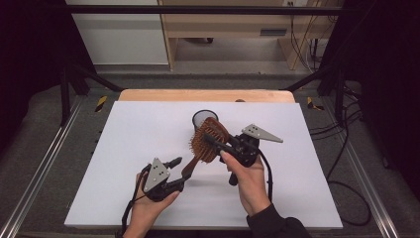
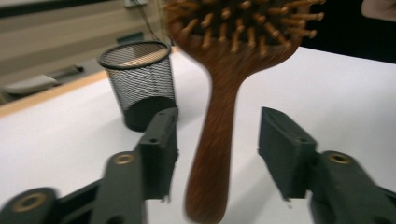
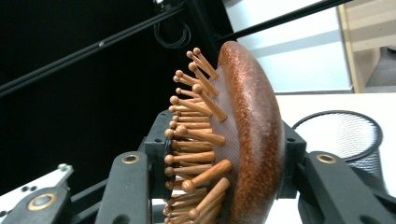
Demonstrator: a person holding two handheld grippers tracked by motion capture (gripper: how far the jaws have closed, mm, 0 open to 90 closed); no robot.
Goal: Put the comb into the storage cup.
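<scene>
A brown wooden hairbrush (image 1: pixel 207 133) with peg bristles hangs above the white table (image 1: pixel 133 134), head up and handle slanting down to the left. My right gripper (image 1: pixel 213 143) is shut on the brush head (image 3: pixel 252 116), one jaw on the bristles and the other on the rounded back. My left gripper (image 1: pixel 179 173) is open, and the brush handle (image 2: pixel 219 102) stands between its two jaws with a gap on either side. A black mesh cup (image 1: pixel 200 118) stands upright just behind the brush, also seen as the mesh cup (image 2: pixel 140 79) in the left gripper view.
The white board lies on a wooden tabletop (image 1: pixel 205 95) with metal rails left and right. Dark frame bars and cables (image 1: pixel 346 124) run along the right side. The mesh cup (image 3: pixel 345 130) looks empty.
</scene>
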